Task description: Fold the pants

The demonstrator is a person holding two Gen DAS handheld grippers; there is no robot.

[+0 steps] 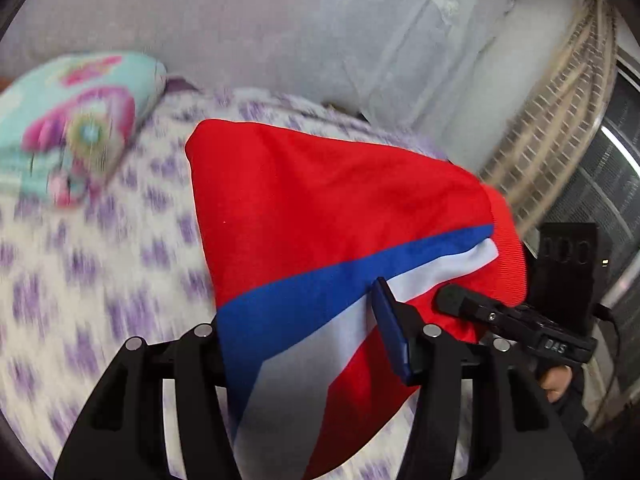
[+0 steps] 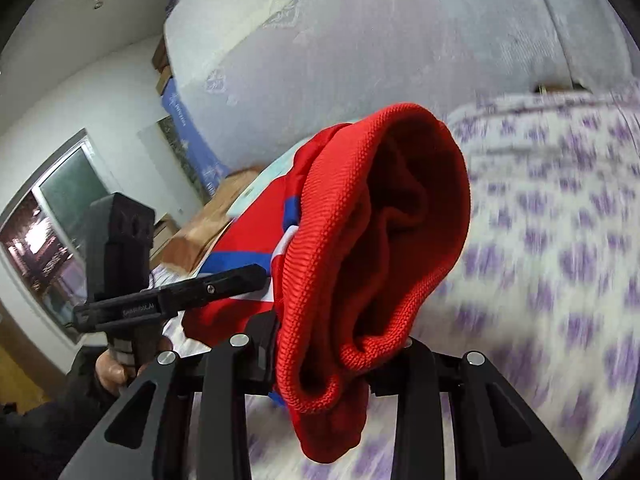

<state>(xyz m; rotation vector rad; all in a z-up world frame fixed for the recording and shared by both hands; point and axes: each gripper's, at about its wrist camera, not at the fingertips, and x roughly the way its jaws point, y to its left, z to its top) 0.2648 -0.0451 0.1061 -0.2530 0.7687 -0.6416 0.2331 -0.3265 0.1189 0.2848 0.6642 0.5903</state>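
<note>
We see the red pants [image 1: 320, 208] lifted off the bed, hanging between the two grippers with a blue band and a white band running slantwise across the cloth. In the left wrist view they fill the middle, reaching from about eleven o'clock down to five o'clock. Their ribbed red waistband [image 2: 372, 248] bulges open in the centre of the right wrist view.

We hold the left gripper [image 1: 312, 344] clamped on the striped cloth: the fabric passes between its fingers, and the blue pad [image 1: 390, 336] of one finger presses against it. The right gripper [image 2: 328, 356] is clamped on the ribbed waistband, which bunches over and between its fingers. In the left wrist view the right gripper also shows at four o'clock, its black finger lying on the red hem, with a hand [image 1: 554, 384] on the handle below it. In the right wrist view the left gripper shows at eight o'clock, gripped by a hand [image 2: 116, 368].

Beneath the pants lies the bedspread [image 1: 100, 280], white with purple marks, blurred. A turquoise and pink pillow [image 1: 76, 124] sits at ten o'clock in the left wrist view. A pale mattress [image 2: 360, 40] stands at twelve o'clock behind the bed. A window [image 2: 48, 224] shows at nine o'clock in the right wrist view.
</note>
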